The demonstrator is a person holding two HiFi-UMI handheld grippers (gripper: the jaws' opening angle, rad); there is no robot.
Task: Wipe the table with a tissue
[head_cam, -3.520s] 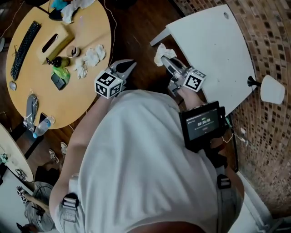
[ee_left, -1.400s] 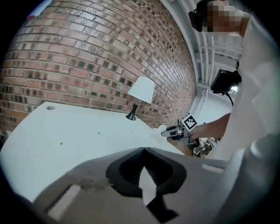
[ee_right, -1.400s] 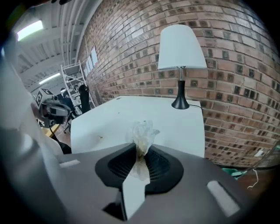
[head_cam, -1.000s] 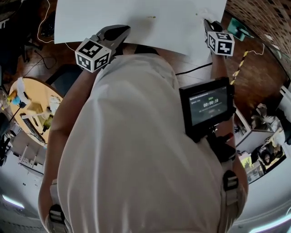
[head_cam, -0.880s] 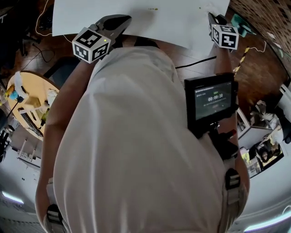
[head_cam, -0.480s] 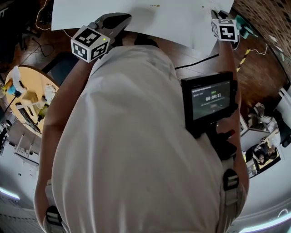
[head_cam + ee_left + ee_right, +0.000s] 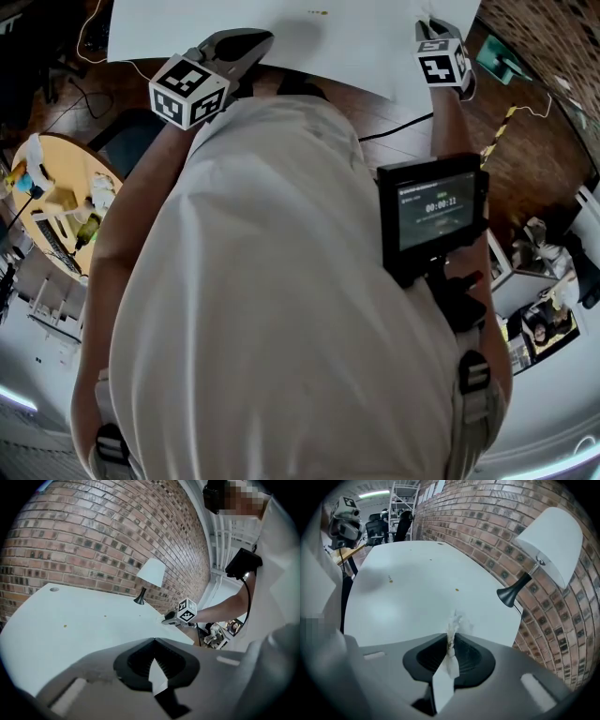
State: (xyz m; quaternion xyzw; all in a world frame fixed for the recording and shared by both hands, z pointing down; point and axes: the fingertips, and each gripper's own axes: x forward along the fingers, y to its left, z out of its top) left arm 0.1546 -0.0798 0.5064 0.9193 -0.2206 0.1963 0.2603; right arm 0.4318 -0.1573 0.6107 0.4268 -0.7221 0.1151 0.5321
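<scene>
Rolled downward since before, my right tool (image 7: 452,638) has just tightened on the tissue (image 7: 453,622), ready to wipe the desk (image 7: 417,588); left tool (image 7: 153,642) idles closed, empty.

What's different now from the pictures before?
The person turned to face the white table. The right gripper carried the tissue out over it, then rolled, and its jaws have just squeezed tighter on the tissue. The left gripper stayed shut and empty by the table's near edge.
</scene>
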